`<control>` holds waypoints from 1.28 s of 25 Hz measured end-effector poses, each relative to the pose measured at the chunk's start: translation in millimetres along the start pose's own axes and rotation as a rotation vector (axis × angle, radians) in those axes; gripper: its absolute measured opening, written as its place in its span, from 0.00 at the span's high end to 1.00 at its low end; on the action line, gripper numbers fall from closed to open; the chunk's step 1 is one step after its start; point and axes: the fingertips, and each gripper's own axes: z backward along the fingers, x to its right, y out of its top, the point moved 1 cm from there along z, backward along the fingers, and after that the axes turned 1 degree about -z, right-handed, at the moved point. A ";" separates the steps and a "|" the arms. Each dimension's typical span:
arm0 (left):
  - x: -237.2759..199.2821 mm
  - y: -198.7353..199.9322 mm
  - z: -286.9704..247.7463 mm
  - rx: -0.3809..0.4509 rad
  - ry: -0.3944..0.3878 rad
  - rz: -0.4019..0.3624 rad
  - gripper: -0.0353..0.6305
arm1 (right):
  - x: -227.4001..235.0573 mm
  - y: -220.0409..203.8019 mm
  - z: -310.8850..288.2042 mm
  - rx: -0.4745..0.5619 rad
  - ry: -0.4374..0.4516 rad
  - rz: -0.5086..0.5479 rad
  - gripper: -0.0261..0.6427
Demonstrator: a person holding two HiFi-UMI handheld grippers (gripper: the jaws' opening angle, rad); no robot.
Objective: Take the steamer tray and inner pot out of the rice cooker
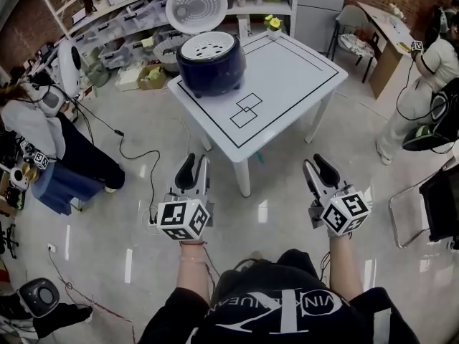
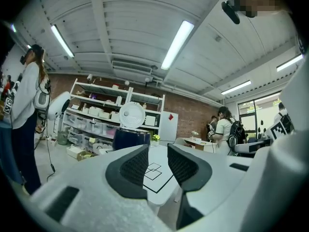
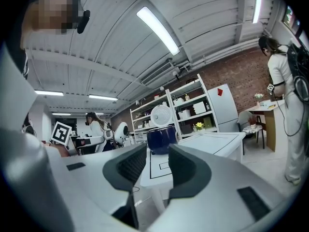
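**Rice cooker sits open on the counter, both grippers empty**

A long white shelf (image 1: 129, 6) runs along the brick wall at the back. It holds rows of clear bins and white boxes. What is in them is too small to tell.

In front of it stands a white counter (image 1: 287, 84) with black lines and two little squares drawn on top.

The dark blue rice cooker (image 1: 211, 70) stands on the far left corner of the counter, inside the black lines. Its round white lid (image 1: 196, 6) is flipped up and stands open behind it.

The white steamer tray (image 1: 208, 46) sits in the top of the rice cooker. It is round and full of small holes. The inner pot is hidden under it.

The left hand-held gripper (image 1: 197, 165) and the right hand-held gripper (image 1: 315, 167) are over the shiny floor, well apart from the rice cooker. Both point at the counter. The jaws of each one stand apart, with nothing between them.

A small pot of yellow flowers (image 1: 273, 24) stands on the far corner of the counter, near the rice cooker.
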 end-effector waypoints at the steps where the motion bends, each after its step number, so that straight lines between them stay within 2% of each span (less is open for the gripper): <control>1: 0.0 -2.7 -4.6 -0.005 -0.002 0.003 0.80 | 3.3 -0.7 -2.3 -0.003 -0.001 0.000 0.78; 8: -0.1 -9.2 -39.8 -0.018 0.015 0.004 0.80 | 33.2 8.2 -34.6 -0.008 0.034 0.006 0.78; 16: -4.9 6.0 -98.9 0.031 0.134 0.014 0.80 | 82.9 32.5 -107.1 -0.030 0.170 0.026 0.78; 22: 0.0 -3.0 -144.0 0.021 0.220 0.021 0.80 | 127.9 38.2 -155.8 -0.064 0.257 0.020 0.78; 32: 10.3 -5.9 -194.3 0.029 0.337 0.038 0.80 | 168.1 42.6 -206.4 -0.116 0.400 0.020 0.78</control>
